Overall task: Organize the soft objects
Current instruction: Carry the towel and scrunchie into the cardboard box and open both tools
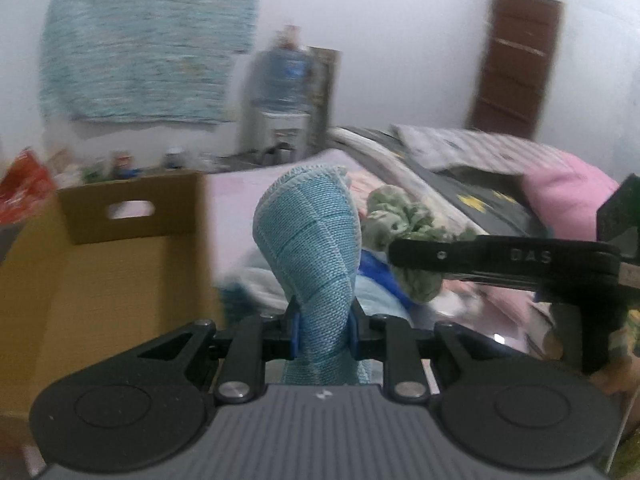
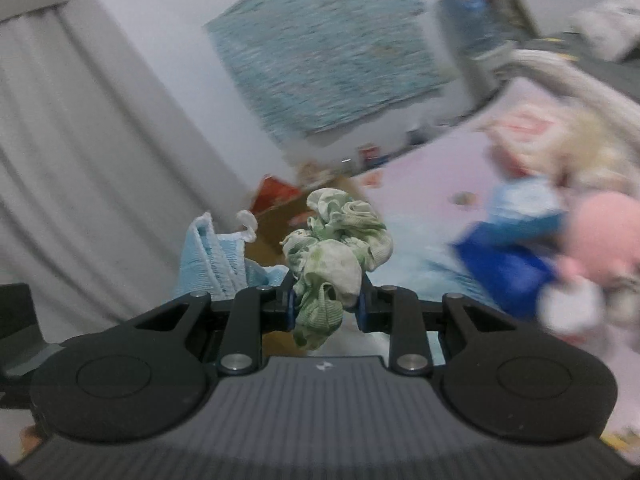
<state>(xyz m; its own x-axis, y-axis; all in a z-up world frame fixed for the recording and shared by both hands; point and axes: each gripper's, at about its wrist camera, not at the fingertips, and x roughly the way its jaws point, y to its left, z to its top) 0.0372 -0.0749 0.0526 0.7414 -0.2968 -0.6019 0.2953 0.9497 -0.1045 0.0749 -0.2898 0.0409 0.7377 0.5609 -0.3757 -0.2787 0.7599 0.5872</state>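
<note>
Above the bed [image 1: 240, 184], beside cardboard box [image 1: 120, 240]: left gripper [image 1: 323, 326] clamped on blue cloth [image 1: 312, 240]. Right gripper [image 2: 326, 306] pinched on green-white fabric wad [image 2: 340, 248], held up just R of the blue cloth.

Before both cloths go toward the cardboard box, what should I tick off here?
1. Left claw shut on the blue cloth: ok.
2. Right claw shut on the green-and-white cloth: ok.
3. Cardboard box open on top: ok.
4. Room inside the box: ok, its visible inside looks bare.
5. The two cloths apart: ok, they are not tangled.
6. Cloth tails clear of the bed pile: cannot tell, blurred.
</note>
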